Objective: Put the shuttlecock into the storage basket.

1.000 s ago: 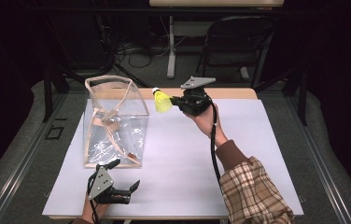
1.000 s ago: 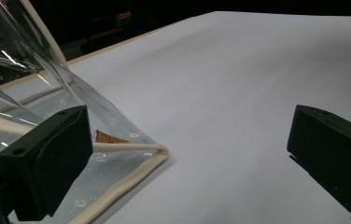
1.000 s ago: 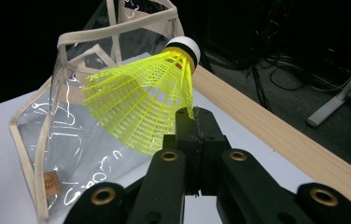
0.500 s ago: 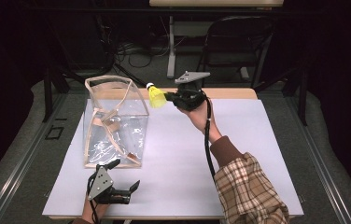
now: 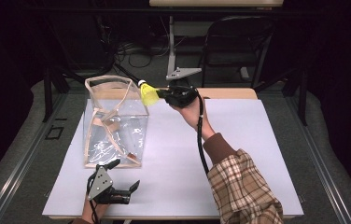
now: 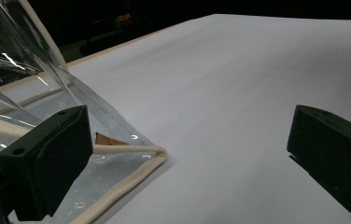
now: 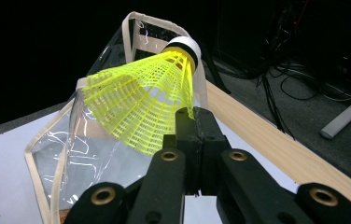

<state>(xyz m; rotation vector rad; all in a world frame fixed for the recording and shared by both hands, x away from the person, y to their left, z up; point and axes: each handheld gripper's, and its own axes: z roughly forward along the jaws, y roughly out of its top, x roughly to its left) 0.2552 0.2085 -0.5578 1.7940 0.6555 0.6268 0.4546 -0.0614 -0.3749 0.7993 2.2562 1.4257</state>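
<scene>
We see right gripper clamped on skirt edge of yellow shuttlecock, jaws fully closed on mesh. Shuttlecock held in air just beside upper right rim of clear bag, white cork end angled up and away from gripper. Bag stands upright on white tabletop, mouth open. Left gripper rests on tabletop just in front of bag's near right corner, jaws spread wide, nothing between them.

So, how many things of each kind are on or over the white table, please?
Yellow shuttlecock: 1
Clear bag: 1
Grippers: 2, left gripper and right gripper
Total: 4
</scene>
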